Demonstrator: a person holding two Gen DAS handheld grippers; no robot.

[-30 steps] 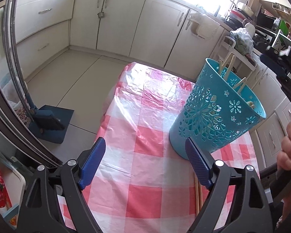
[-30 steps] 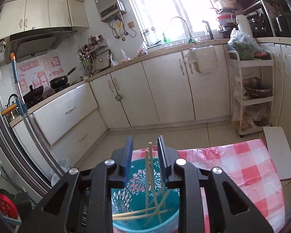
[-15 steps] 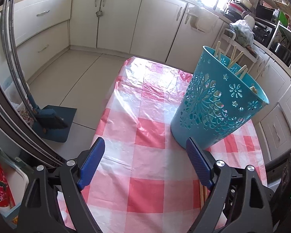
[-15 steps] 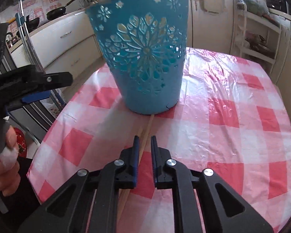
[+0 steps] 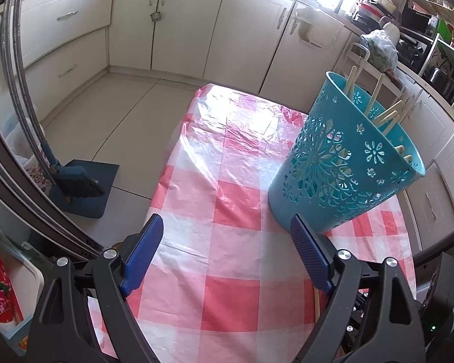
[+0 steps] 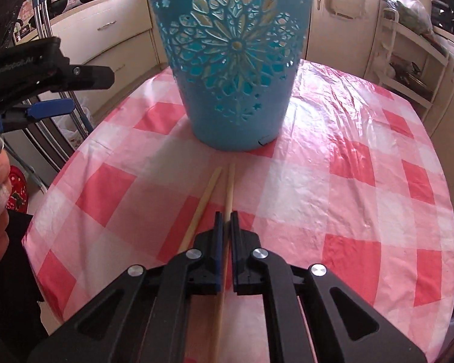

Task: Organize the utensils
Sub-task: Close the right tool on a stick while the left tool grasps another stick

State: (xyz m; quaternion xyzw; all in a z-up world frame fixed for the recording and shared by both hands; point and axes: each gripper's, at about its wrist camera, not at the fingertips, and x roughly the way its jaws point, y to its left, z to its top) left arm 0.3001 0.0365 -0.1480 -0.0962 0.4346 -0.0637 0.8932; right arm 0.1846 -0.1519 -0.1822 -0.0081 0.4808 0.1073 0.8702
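Chopstick [image 6: 229, 187] on the bench [image 6: 348, 163], just near of the blue basket [image 6: 236, 60]: my right gripper [image 6: 226, 227] jaws have just closed on it. Next, lift it cleanly and drop it into the basket. My left gripper [image 5: 227, 254] hangs wide, empty.

Faint print on left hand-held gripper [image 6: 50, 110], illegible.

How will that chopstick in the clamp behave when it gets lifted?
The chopstick looks thin, straight and wooden, so probably stiff and light. The right gripper pinches it partway along, so its long free end may droop or pivot. Being smooth, it might slip.
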